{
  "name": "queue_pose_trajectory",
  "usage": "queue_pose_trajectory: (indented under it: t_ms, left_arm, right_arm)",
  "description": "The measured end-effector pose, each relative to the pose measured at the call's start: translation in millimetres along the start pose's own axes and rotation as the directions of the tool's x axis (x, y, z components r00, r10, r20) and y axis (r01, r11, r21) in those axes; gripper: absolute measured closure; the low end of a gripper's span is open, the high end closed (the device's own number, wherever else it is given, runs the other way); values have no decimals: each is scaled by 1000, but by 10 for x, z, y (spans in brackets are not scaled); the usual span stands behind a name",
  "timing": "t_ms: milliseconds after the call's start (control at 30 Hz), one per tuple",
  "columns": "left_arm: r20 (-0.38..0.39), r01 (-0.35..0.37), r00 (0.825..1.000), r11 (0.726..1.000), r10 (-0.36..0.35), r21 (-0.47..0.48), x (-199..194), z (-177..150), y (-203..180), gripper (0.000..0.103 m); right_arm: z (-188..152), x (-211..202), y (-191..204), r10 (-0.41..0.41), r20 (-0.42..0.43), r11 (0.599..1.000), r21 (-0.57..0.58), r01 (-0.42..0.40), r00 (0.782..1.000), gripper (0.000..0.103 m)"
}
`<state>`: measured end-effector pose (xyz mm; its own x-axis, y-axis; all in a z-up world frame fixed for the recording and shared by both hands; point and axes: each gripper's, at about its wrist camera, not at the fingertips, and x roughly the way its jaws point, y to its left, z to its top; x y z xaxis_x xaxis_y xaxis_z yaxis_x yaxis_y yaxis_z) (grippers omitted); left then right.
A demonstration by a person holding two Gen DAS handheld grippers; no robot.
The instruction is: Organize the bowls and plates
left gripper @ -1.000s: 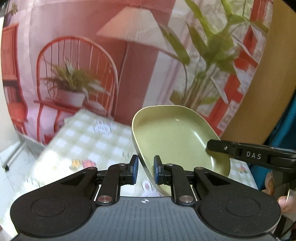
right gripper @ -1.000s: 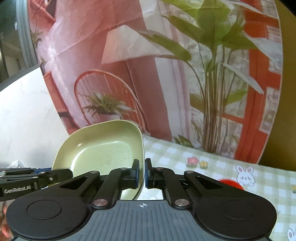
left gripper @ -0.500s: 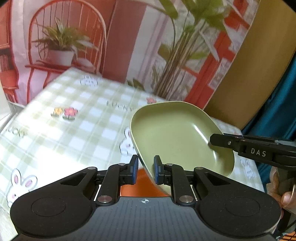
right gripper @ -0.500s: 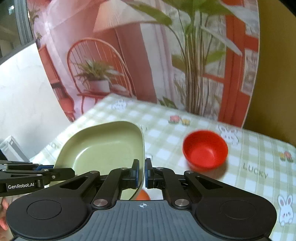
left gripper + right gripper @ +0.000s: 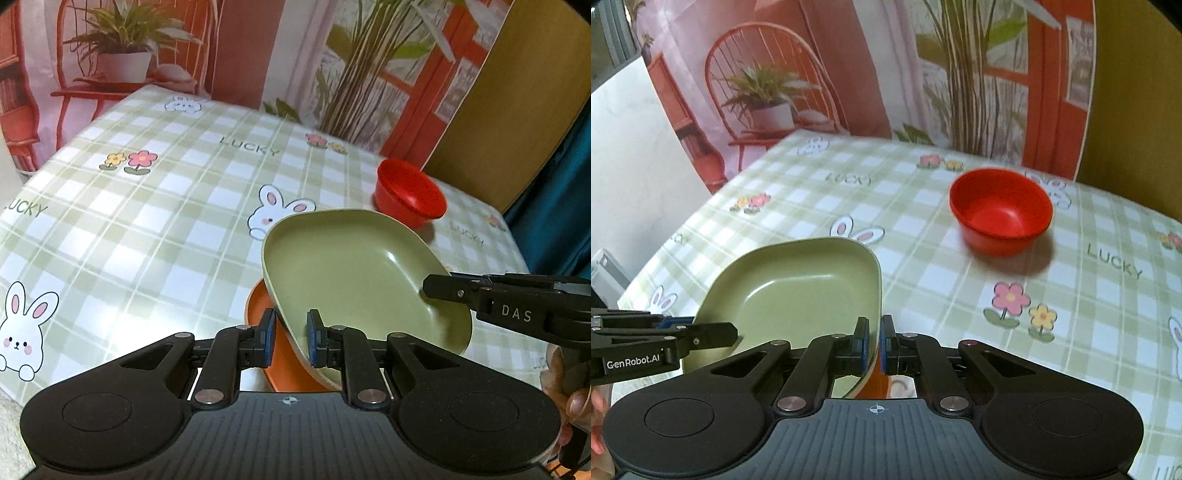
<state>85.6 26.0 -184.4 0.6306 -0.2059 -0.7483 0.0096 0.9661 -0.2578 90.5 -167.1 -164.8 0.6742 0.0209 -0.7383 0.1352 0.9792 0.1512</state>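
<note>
A pale green, rounded-square plate (image 5: 354,273) hangs tilted in the air above the near part of a table, gripped on opposite rims by two hand-held grippers. The left gripper (image 5: 290,338) has its blue-padded jaws nearly closed, clamped on the plate's near-left rim. The right gripper (image 5: 873,341) has its jaws all but together, pinching the plate's opposite rim; in the left wrist view it reaches in from the right, its black finger marked "DAS" lying over the plate's edge. In the right wrist view the left gripper enters from the left, marked "GenRobot.AI".

Directly beneath the green plate, near the table's near edge, lies an orange plate (image 5: 258,306), mostly hidden; only a curved sliver of it shows. Whether the green plate touches it cannot be told.

A red bowl (image 5: 1001,210) stands upright and empty toward the far right part of the tabletop, well apart from both plates.

The table is covered by a green-and-white checked cloth (image 5: 147,221) printed with rabbits, flowers and the word "LUCKY". Behind its far edge hangs a printed backdrop (image 5: 798,74) showing a red chair, potted plants and a lamp. Fingers of a person's hand (image 5: 561,402) show at the right edge of the left wrist view.
</note>
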Motion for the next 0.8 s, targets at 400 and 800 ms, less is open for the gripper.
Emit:
queue_pose_trajectory:
  t_ms: [400, 800]
  left_arm:
    - [-50, -12, 999, 1000, 12, 4, 159, -87, 2, 86]
    - [-53, -11, 999, 1000, 12, 23, 167, -91, -27, 84]
  right_arm:
    - [-73, 130, 23, -23, -22, 999, -25, 22, 1000, 97]
    - [-175, 217, 35, -56, -47, 997, -60, 53, 997, 97]
